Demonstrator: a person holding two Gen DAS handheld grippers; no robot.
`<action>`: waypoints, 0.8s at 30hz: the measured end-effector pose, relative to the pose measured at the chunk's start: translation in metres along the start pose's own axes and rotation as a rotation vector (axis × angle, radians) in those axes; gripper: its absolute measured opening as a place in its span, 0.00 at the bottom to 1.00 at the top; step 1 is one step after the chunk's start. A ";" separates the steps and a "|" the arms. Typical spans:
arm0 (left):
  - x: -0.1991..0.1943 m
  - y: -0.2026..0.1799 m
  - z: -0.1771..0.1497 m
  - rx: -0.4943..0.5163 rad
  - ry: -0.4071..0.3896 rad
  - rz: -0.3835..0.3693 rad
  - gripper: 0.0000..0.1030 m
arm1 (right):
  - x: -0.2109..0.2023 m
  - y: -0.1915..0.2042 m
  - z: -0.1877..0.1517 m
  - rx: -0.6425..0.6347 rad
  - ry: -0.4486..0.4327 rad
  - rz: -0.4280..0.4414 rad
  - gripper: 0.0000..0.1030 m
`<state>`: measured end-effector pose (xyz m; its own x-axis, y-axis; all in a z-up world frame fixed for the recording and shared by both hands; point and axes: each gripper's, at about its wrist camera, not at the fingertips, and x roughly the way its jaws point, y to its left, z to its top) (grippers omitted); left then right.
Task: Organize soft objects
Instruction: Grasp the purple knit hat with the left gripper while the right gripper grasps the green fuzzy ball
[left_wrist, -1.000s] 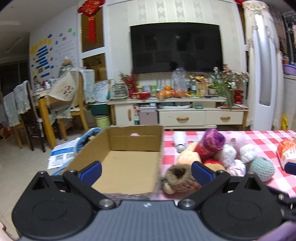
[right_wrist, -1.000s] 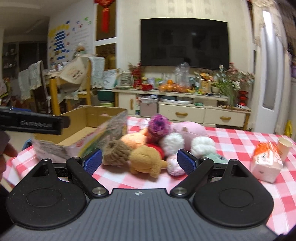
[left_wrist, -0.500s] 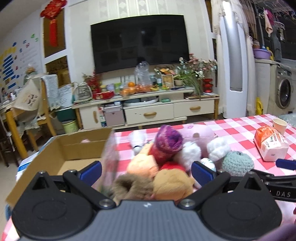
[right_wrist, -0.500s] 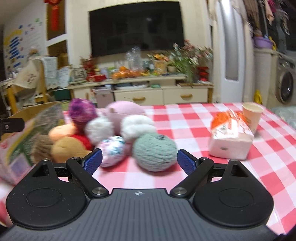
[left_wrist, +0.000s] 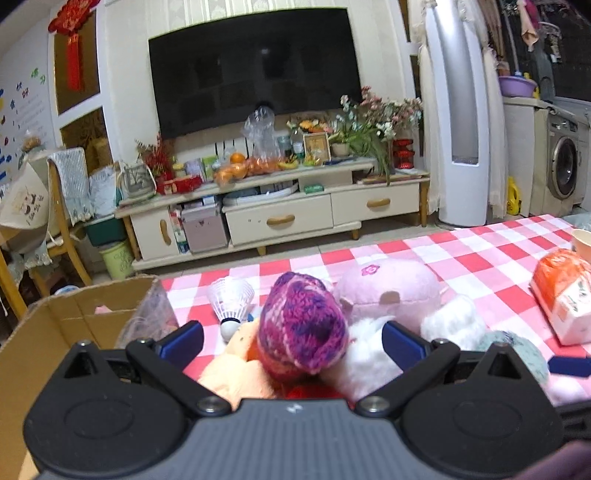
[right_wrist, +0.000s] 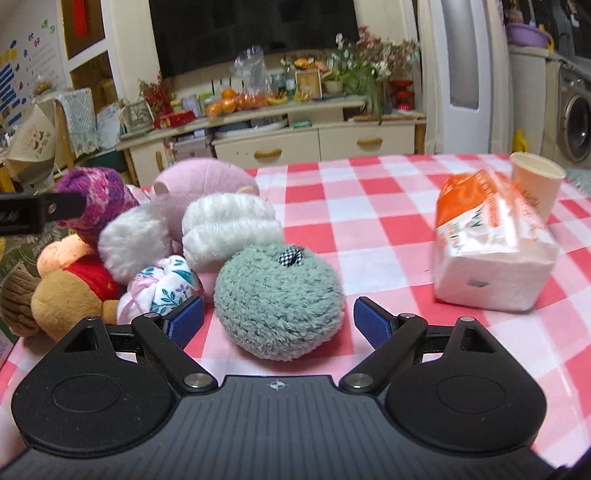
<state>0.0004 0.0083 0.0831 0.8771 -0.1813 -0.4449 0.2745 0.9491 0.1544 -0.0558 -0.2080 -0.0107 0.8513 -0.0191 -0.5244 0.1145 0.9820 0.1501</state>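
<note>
**Crowded pile, two wide grippers: wrong-item grabs likely**

Left gripper (left_wrist: 291, 341) is spread wide, holding nothing, with the purple-and-magenta knitted ball (left_wrist: 301, 325) sitting between its blue pads, on top of the heap. Right gripper (right_wrist: 277, 323) is also wide and empty, bracketing the grey-green fluffy crochet ball (right_wrist: 277, 301) at the near edge of the pile. All soft items lie on the red-and-white checked tablecloth (right_wrist: 369, 206), packed touching each other. The open brown cardboard box (left_wrist: 74, 321) sits at the left end of the table, just beside the pile.

Risks, judged from this layout:
- Left closing here may also pinch the peach plush toy (left_wrist: 236, 373) or the white furry pompom (left_wrist: 369, 354) pressed against the knitted ball, dragging neighbours along.
- Knitted ball is perched high; a nudge could roll it off or topple the heap toward the table edge.
- Right's left pad is nearly touching the floral-print fabric bundle (right_wrist: 166, 284); closing could catch it with the crochet ball.
- Squashy balls compress, so a shallow grip may slip out mid-carry.
- Both grippers work close together; a collision is possible on the way to the box.
- The orange-and-white tissue pack (right_wrist: 491, 251) and paper cup (right_wrist: 535, 184) are well apart, low risk.
</note>
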 end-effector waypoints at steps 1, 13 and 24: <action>0.006 0.000 0.001 -0.005 0.010 0.003 0.98 | 0.006 0.000 0.001 0.000 0.013 -0.002 1.00; 0.046 0.010 0.011 -0.080 0.128 -0.008 0.58 | 0.029 -0.002 0.009 0.026 0.056 -0.013 1.00; 0.039 0.017 0.014 -0.119 0.135 -0.046 0.52 | 0.029 -0.003 0.010 0.019 0.033 -0.031 0.90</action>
<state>0.0447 0.0140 0.0805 0.8013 -0.1967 -0.5650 0.2577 0.9658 0.0292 -0.0269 -0.2131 -0.0181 0.8300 -0.0425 -0.5562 0.1503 0.9773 0.1496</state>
